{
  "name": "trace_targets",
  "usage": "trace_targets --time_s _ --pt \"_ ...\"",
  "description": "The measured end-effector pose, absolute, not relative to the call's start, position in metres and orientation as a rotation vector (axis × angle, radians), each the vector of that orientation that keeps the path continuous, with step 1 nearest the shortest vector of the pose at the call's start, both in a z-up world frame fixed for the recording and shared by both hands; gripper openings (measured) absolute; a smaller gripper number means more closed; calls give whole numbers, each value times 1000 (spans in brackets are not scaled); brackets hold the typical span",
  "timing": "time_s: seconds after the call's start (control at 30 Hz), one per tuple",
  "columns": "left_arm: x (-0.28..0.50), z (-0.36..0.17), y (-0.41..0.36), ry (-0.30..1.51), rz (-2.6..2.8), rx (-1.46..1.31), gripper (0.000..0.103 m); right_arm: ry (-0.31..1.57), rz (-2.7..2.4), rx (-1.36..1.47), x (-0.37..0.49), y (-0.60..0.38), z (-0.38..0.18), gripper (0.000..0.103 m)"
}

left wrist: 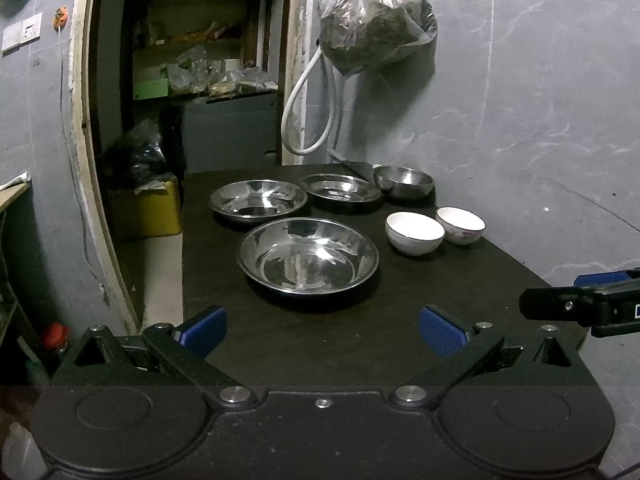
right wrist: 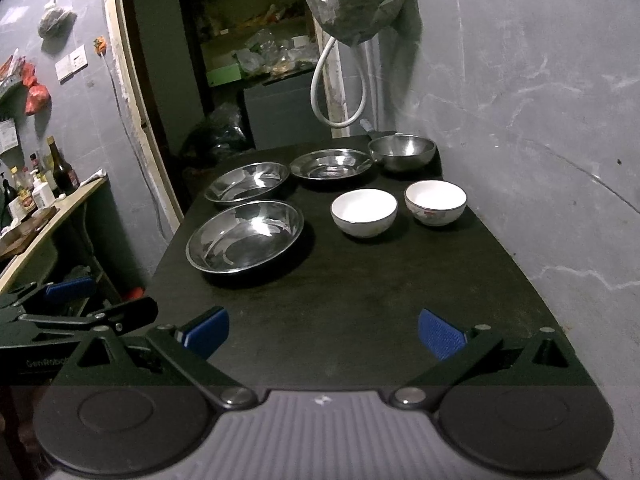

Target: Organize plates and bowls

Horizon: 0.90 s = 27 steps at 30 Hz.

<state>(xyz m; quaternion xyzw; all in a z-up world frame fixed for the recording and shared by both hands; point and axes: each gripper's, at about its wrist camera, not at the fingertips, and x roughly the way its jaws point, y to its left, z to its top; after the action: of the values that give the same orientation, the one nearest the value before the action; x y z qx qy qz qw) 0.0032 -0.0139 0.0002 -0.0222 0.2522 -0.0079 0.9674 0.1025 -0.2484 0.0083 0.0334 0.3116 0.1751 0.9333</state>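
Observation:
Three steel plates lie on a dark table (left wrist: 320,344): a near one (left wrist: 308,255) (right wrist: 245,236), a far left one (left wrist: 259,201) (right wrist: 247,182) and a far middle one (left wrist: 340,188) (right wrist: 330,164). A steel bowl (left wrist: 404,181) (right wrist: 401,152) stands at the far right corner. Two white bowls stand to the right, one nearer the plates (left wrist: 414,233) (right wrist: 364,212), one nearer the wall (left wrist: 460,225) (right wrist: 435,202). My left gripper (left wrist: 322,330) is open and empty, short of the near plate. My right gripper (right wrist: 323,334) is open and empty over the table's near part.
A grey wall (right wrist: 540,120) runs along the table's right side. A filled plastic bag (left wrist: 376,24) and a white hose (left wrist: 308,120) hang above the far end. A doorway with cluttered shelves (left wrist: 200,60) lies behind. A side counter with bottles (right wrist: 36,192) stands at the left.

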Motion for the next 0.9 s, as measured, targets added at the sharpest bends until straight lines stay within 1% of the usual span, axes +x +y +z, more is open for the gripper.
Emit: trace_targets --time_s 0.6,0.9 --pt "38 -14 -15 580 -7 -49 102 691 373 50 140 -246 -5 103" --pt "83 -12 -7 660 64 -87 102 701 391 29 193 -246 -2 103"
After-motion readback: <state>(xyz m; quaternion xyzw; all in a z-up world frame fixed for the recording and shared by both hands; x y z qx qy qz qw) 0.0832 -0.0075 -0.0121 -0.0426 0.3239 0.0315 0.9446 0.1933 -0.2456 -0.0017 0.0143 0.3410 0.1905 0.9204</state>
